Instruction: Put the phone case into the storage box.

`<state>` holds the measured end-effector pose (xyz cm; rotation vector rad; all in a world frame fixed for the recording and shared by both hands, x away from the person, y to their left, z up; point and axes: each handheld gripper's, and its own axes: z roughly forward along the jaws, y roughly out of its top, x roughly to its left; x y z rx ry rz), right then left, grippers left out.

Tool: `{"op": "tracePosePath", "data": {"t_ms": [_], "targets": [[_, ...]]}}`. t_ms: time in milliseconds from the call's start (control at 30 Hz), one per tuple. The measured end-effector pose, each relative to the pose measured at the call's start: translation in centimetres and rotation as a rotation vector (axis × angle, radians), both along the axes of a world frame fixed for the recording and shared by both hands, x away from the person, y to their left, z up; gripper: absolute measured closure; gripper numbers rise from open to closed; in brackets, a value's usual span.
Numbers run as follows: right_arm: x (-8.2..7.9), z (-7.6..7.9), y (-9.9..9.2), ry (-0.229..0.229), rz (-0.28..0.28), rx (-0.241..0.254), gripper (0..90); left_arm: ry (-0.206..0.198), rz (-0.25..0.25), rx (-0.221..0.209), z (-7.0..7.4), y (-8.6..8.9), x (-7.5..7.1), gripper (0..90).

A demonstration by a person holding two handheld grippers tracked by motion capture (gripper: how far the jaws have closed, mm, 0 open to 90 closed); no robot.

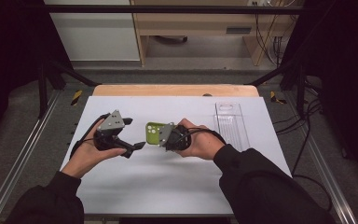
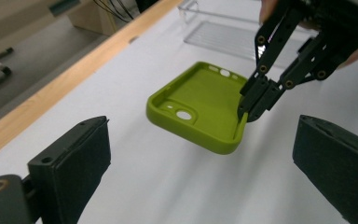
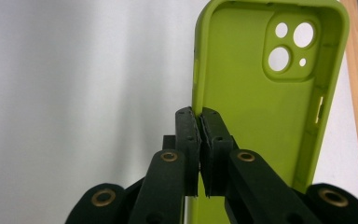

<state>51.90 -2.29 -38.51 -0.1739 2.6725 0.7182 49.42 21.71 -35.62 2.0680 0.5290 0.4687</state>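
Note:
A lime-green phone case (image 1: 152,133) hangs just above the white table sheet, inner side up, with round camera holes at one end. My right gripper (image 1: 161,137) is shut on the case's side wall; in the right gripper view its jaws pinch the rim of the case (image 3: 261,93) at the gripper's tip (image 3: 200,121). In the left gripper view the case (image 2: 196,105) floats tilted, held by the right gripper (image 2: 247,109) on its right edge. My left gripper (image 1: 135,133) stands open to the left of the case, its wide fingers (image 2: 74,158) apart with nothing between them.
A clear plastic tray (image 1: 230,122) lies at the table's right side, also visible behind the case (image 2: 223,32). The white sheet (image 1: 168,182) covers the table, with a wooden edge (image 1: 175,90) at the back. Black frame posts stand beside the table.

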Motion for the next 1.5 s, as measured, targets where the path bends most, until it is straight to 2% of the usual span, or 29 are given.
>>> {"op": "tracePosePath", "data": {"t_ms": [233, 433, 500, 767, 967, 1100, 1233, 1400, 1500], "targets": [[1.0, 0.1, -1.0, -0.001, -0.058, 0.03, 87.4, -0.04, 0.039, -0.066, -0.6, 0.3, -0.5, 4.5], [1.6, 0.1, -1.7, 0.0, -0.115, 0.067, 87.4, -0.066, 0.08, -0.096, -0.8, 0.5, -1.5, 4.4], [1.8, 0.1, -1.9, -0.007, -0.128, 0.081, 87.4, -0.076, 0.092, -0.092, -0.9, 0.6, -1.9, 4.3], [2.1, 0.5, -2.5, -0.019, -0.178, 0.13, 87.4, -0.075, 0.168, -0.161, -2.2, 1.2, -2.7, 4.2], [2.3, 0.9, -3.1, -0.019, -0.214, 0.171, 87.4, -0.079, 0.235, -0.22, -3.7, 2.1, -3.0, 4.3], [2.7, 1.0, -3.3, -0.012, -0.243, 0.184, 87.4, -0.088, 0.279, -0.219, -4.8, 2.5, -3.2, 4.9], [3.2, 1.5, -3.5, -0.01, -0.283, 0.223, 87.4, -0.092, 0.289, -0.198, -5.2, 2.7, -3.2, 4.7], [3.3, 2.5, -4.2, -0.025, -0.358, 0.31, 87.4, -0.095, 0.31, -0.205, -6.2, 2.7, -3.8, 4.6], [3.2, 3.0, -4.7, -0.044, -0.397, 0.367, 87.4, -0.087, 0.308, -0.186, -7.1, 2.5, -4.0, 4.6]]}}
